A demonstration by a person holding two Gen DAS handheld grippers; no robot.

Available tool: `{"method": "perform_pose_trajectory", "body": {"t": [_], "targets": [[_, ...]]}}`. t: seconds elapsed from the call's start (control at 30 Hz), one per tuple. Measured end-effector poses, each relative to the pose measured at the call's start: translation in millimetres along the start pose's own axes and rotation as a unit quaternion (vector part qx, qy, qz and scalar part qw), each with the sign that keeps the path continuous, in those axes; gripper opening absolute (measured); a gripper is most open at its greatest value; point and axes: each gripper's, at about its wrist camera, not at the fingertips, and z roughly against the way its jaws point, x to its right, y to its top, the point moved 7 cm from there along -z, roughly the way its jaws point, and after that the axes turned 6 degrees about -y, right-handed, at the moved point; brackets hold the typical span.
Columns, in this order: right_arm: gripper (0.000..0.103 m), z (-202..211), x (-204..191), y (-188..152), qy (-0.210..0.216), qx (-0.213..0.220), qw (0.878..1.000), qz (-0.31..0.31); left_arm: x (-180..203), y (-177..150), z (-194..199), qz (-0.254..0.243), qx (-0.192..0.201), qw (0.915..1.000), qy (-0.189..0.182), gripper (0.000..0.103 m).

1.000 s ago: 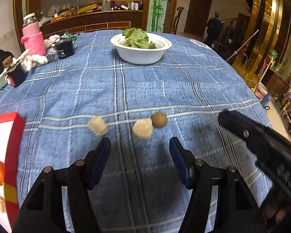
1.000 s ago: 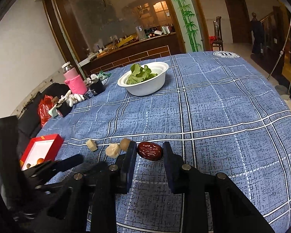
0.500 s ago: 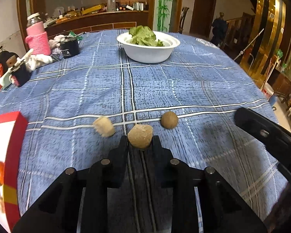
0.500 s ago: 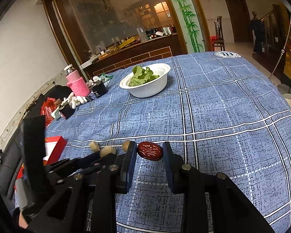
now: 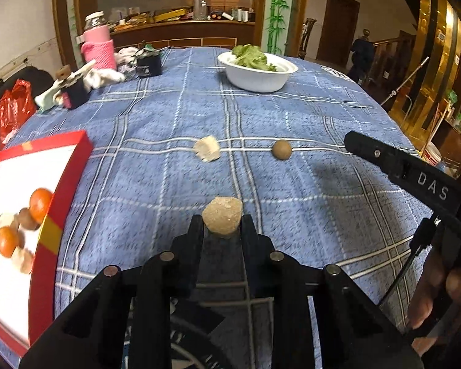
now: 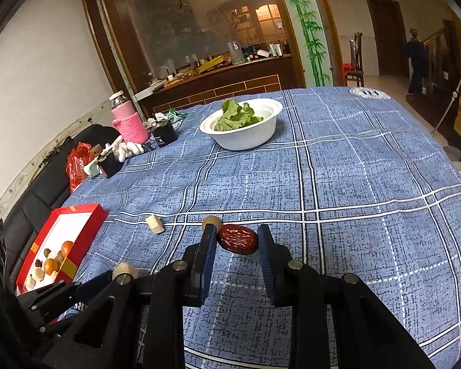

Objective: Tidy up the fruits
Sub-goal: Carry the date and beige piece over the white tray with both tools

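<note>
Here the left claw (image 5: 222, 226) pinches a pale tan lumpy fruit (image 5: 222, 217) above the blue checked tabletop (image 5: 307, 184); the right claw (image 6: 237, 240) grips a wrinkled red date (image 6: 238, 239) between its fingertips.
</note>
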Motion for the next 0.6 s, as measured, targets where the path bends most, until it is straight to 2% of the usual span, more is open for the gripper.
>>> {"method": "perform_pose_trajectory", "body": {"t": [0.2, 0.37, 0.6], "targets": [[0.028, -3, -7, -3, -0.011, -0.003, 1.000, 0.024, -14, -6, 10, 0.013, 0.002, 0.9999, 0.010, 0.021], [0.028, -13, -9, -10, -0.030, -0.021, 0.999, 0.034, -26, -6, 23, 0.019, 0.010, 0.9996, 0.018, 0.021], [0.028, -3, -27, -22, -0.037, -0.031, 0.997, 0.058, -44, -9, 36, 0.036, 0.014, 0.9990, 0.024, 0.021]]}}
